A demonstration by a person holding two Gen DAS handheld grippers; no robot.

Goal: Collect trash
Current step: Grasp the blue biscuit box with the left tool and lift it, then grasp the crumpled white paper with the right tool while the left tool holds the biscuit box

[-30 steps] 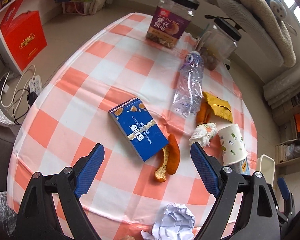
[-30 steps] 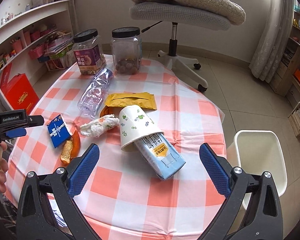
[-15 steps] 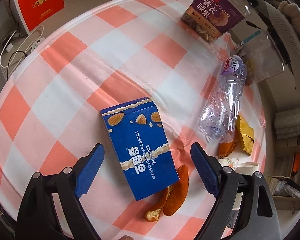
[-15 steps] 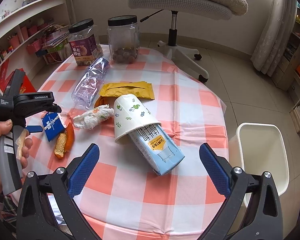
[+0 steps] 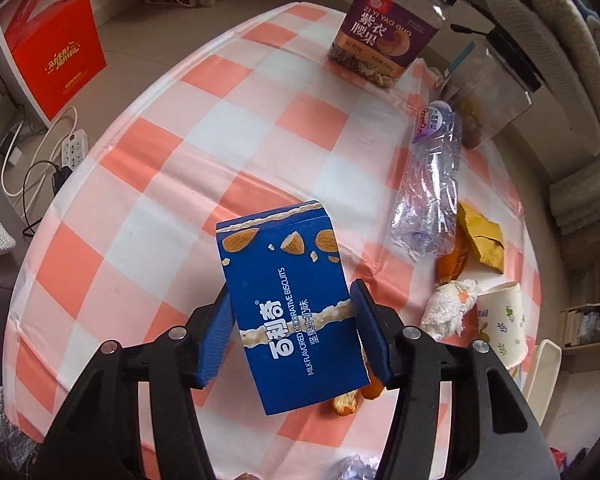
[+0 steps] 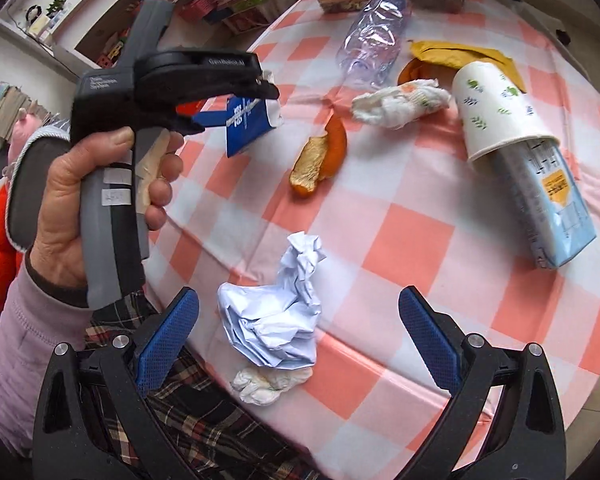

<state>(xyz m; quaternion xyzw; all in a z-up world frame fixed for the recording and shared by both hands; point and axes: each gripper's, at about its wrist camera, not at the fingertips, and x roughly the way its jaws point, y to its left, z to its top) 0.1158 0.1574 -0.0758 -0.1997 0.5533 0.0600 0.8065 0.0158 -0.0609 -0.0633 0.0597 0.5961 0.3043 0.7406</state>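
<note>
A blue biscuit box stands tilted between the pads of my left gripper. The jaws are closing, and both pads touch the box's sides. In the right wrist view a hand holds this left gripper with the box raised off the checked tablecloth. My right gripper is open, pointing down over a crumpled white paper ball near the table's front edge. Nothing is between its fingers.
Orange peel, a tissue wad, a paper cup over a light blue carton, a crushed bottle and a yellow wrapper lie on the table. Two jars stand at the back. A white bin stands beside the table.
My left gripper came down around the blue box and closed on its sides, tilting it up. My right gripper tipped down from the cup and carton to the crumpled paper.
</note>
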